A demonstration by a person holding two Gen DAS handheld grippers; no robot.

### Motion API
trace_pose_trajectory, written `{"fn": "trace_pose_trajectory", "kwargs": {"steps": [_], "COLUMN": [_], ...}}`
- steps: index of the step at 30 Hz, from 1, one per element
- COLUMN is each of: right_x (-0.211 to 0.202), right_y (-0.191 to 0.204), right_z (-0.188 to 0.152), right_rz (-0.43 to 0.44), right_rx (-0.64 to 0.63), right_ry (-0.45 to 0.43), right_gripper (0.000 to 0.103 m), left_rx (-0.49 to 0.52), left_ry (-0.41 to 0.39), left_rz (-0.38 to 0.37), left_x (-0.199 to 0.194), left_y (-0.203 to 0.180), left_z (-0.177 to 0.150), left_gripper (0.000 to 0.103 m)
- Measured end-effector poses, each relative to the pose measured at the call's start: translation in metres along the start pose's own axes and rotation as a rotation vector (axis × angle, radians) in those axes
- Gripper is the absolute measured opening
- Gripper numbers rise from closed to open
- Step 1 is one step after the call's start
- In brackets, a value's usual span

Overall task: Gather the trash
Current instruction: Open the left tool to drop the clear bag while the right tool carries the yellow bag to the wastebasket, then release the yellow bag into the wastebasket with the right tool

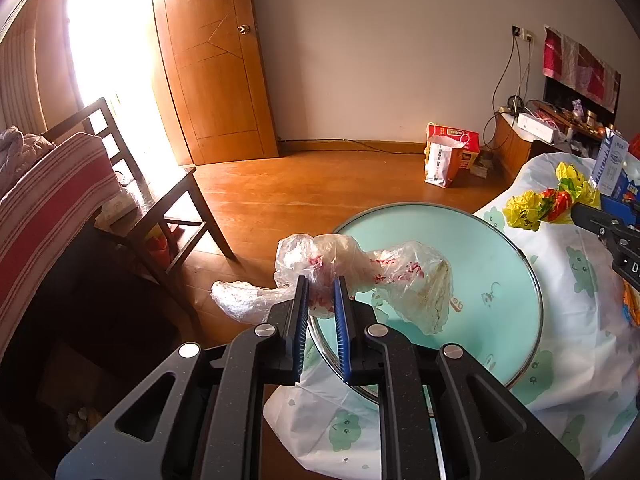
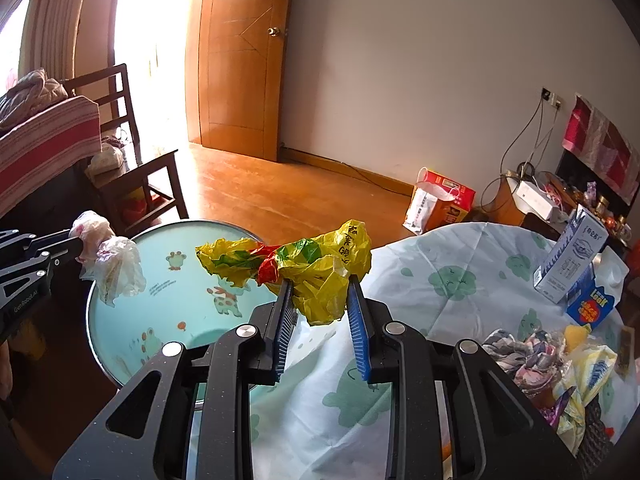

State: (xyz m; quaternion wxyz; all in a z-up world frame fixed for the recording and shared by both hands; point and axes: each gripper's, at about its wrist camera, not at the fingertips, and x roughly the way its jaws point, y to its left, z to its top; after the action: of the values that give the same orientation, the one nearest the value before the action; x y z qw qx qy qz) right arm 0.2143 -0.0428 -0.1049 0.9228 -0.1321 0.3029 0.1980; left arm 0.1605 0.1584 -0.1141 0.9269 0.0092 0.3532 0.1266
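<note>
Glossy mint-green, the round tabletop [image 1: 480, 248] carries cartoon prints inside a thin metal rim, and a soft white cloth with green blobs [image 2: 452, 280] drapes its right part. Above the glass, the left gripper [image 1: 322, 294] pinches a crinkled clear plastic bag [image 1: 360, 276] with red print between ribbed blue pads, its ends sagging to either side. The right gripper [image 2: 320, 300] clamps a crumpled yellow plastic bag [image 2: 320, 268], streaked red and green, held up over the cloth's edge.

We see the round table [image 2: 120, 344] left of the cloth-covered table [image 2: 440, 280]; the cartons [image 2: 572, 256] stand far right, the chair [image 2: 132, 152] far left.
</note>
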Motion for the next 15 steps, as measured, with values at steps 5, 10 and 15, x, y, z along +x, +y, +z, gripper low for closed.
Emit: {"fn": "trace_pose_trajectory", "kwargs": {"steps": [5, 10, 15], "right_x": [0.002, 0.003, 0.0], "right_y": [0.005, 0.013, 0.015], "right_z": [0.001, 0.0, -0.002], "right_rz": [0.017, 0.045, 0.055], "right_rx": [-0.014, -0.029, -0.025], "right_ry": [0.011, 0.014, 0.013], "right_gripper": [0.029, 0.049, 0.058], "left_rx": [0.002, 0.006, 0.01], "left_ry": [-0.005, -0.031, -0.036], "left_rz": [-0.014, -0.026, -0.028], "left_x": [-0.001, -0.007, -0.008], "left_y": [-0.001, -0.005, -0.01], "left_z": [0.0, -0.001, -0.003], "left_gripper": [0.016, 0.046, 0.061]}}
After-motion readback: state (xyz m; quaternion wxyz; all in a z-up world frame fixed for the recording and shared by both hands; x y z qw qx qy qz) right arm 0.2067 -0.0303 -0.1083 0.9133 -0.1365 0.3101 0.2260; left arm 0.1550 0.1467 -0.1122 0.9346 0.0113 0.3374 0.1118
